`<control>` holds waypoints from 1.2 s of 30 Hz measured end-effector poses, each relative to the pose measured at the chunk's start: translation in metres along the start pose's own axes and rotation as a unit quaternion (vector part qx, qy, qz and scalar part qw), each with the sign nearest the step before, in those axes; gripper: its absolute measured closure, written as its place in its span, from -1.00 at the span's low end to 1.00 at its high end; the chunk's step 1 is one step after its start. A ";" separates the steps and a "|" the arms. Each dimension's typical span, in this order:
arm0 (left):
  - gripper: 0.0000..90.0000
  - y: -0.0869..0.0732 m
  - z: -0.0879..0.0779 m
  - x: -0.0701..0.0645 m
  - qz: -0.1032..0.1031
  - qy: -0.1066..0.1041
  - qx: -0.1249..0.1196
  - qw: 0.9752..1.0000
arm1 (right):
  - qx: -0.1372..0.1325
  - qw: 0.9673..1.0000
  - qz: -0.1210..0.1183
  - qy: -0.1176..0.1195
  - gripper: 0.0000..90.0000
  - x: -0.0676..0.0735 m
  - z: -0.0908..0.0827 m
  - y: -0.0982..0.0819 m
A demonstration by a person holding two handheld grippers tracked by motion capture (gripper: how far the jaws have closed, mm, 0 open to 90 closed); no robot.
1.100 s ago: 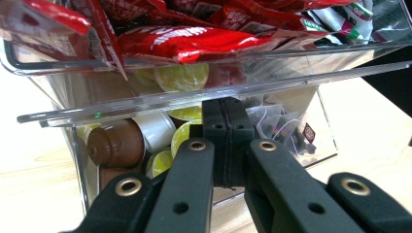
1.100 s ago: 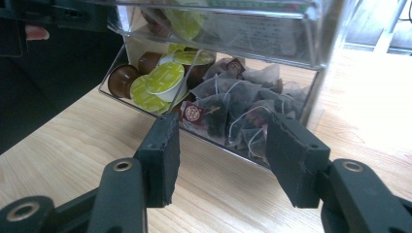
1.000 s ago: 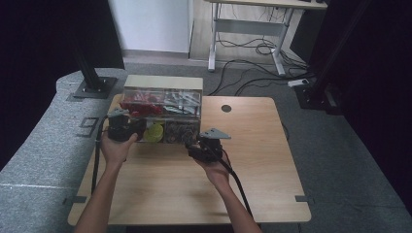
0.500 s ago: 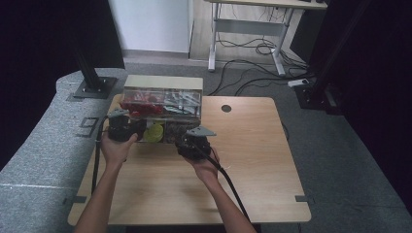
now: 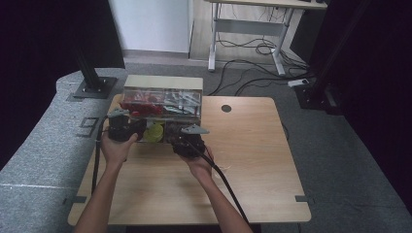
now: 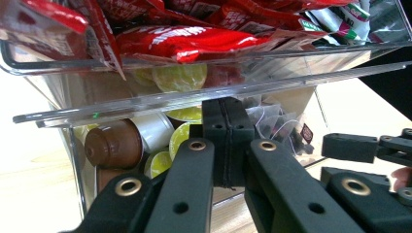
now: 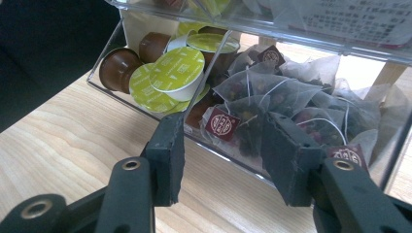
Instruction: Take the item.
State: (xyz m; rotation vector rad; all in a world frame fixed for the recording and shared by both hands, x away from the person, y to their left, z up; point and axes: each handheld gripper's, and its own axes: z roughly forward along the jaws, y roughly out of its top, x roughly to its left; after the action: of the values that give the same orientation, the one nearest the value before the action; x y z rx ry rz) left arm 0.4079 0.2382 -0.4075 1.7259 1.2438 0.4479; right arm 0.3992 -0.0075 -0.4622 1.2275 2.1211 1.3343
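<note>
A clear plastic organizer [image 5: 163, 99] stands at the table's far left. Its upper tray holds red packets [image 6: 194, 34]. The lower tray holds brown and yellow-green capsules [image 7: 177, 73] on the left and tea bags [image 7: 272, 92] on the right. My left gripper [image 6: 227, 104] is shut with nothing between its jaws, its tips just under the upper tray's clear lip, in front of the capsules [image 6: 116, 143]. My right gripper [image 7: 223, 124] is open at the lower tray's front edge, its jaws on either side of a tea bag's dark red tag without touching it. From above, the left gripper [image 5: 135, 129] and the right gripper [image 5: 182, 135] sit side by side before the organizer.
The wooden table [image 5: 252, 160] has a round cable hole [image 5: 226, 108] at its back. A black cable [image 5: 228, 187] trails from the right gripper along the forearm. A black stand base [image 5: 92, 87] sits on the grey floor mat to the left.
My right hand has moved left and closer to the organizer's front, ending before the tea bag compartment. The left hand has stayed where it was.
</note>
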 end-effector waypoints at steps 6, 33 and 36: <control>1.00 0.000 0.000 0.000 0.000 0.000 0.000 1.000 | 0.001 1.000 0.006 -0.008 0.13 0.001 0.013 -0.002; 1.00 0.000 0.001 0.001 -0.001 -0.002 0.002 1.000 | 0.029 0.998 -0.025 -0.044 0.47 0.004 0.050 -0.003; 1.00 0.000 0.001 0.001 -0.001 -0.003 0.003 1.000 | 0.032 0.998 -0.027 -0.044 0.57 0.004 0.052 -0.002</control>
State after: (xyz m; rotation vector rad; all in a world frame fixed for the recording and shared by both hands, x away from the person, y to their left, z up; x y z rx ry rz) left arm 0.4090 0.2382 -0.4084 1.7303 1.2445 0.4381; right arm 0.4312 0.0239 -0.4894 1.2215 2.1350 1.1762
